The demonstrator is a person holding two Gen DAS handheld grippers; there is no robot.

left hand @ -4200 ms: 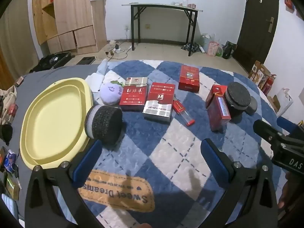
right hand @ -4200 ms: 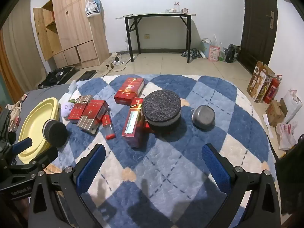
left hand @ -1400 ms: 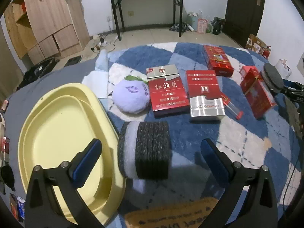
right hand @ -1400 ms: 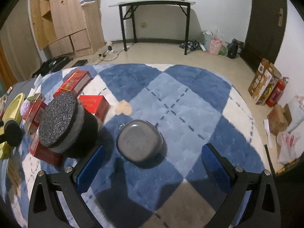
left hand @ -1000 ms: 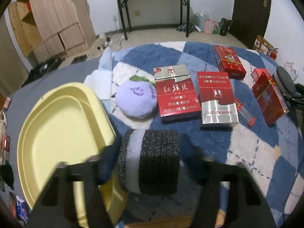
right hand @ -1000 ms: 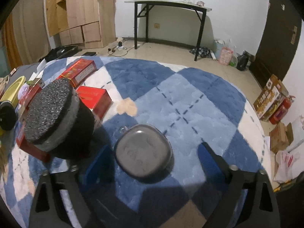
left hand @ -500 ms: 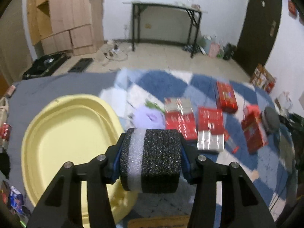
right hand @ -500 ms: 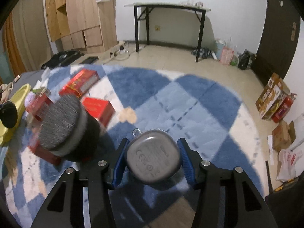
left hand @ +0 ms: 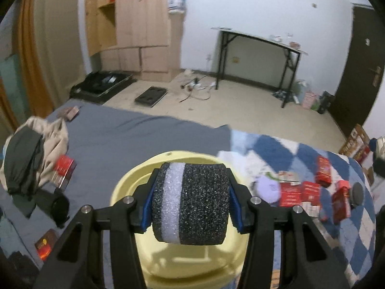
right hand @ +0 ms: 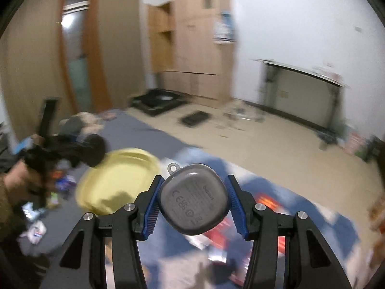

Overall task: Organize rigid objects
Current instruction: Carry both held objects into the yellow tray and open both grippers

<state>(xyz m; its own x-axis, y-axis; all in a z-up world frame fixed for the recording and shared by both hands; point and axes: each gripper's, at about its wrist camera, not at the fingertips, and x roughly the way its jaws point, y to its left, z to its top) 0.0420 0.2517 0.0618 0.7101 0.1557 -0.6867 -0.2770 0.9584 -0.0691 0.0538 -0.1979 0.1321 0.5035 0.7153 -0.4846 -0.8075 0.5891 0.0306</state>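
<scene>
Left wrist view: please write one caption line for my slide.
Left gripper clamps a black foam roll with a white band, held above the yellow tray.

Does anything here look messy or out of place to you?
Yes. A heap of clothes lies crumpled on the grey sheet, with small red boxes strewn beside it. Cables sprawl loose across the floor. The yellow tray itself looks undamaged.
</scene>
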